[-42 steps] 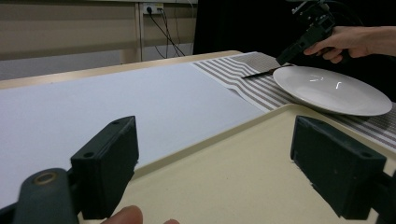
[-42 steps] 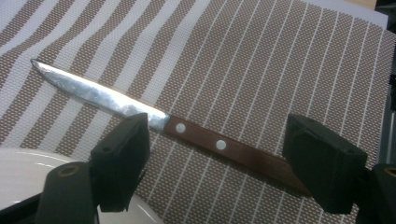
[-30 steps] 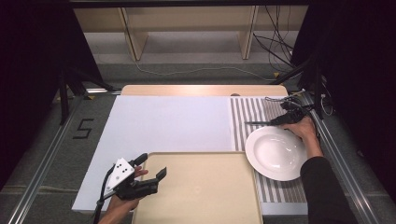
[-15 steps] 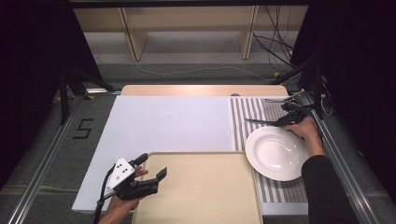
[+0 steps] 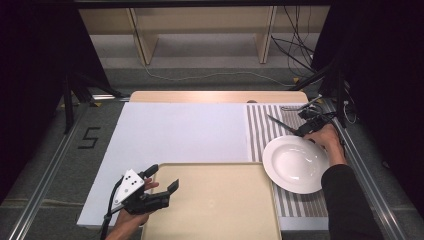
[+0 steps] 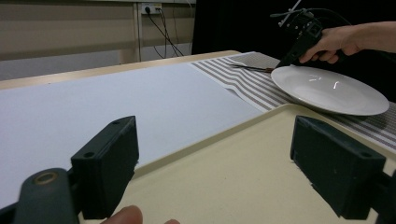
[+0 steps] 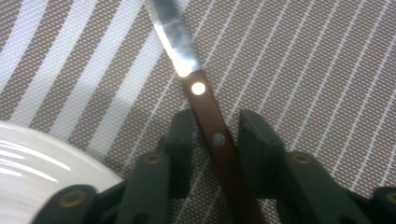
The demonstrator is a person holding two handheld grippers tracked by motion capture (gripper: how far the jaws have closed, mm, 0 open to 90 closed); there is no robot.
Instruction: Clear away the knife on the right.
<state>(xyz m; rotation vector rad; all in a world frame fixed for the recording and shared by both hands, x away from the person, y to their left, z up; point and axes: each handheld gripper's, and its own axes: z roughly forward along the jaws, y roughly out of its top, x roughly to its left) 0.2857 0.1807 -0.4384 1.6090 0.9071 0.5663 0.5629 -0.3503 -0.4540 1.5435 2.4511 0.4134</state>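
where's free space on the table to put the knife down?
Free: the white sheet, bare between the wooden strip and the beige tray, and the tray's middle. Crowded: the striped mat, where the plate, the knife and the right gripper sit close together. The left gripper is at the tray's left edge.

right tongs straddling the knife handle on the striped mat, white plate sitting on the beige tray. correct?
One error: the white plate sits on the striped mat, beside the beige tray, as the high view shows. The rest holds: the right tongs straddle the knife handle on that mat.
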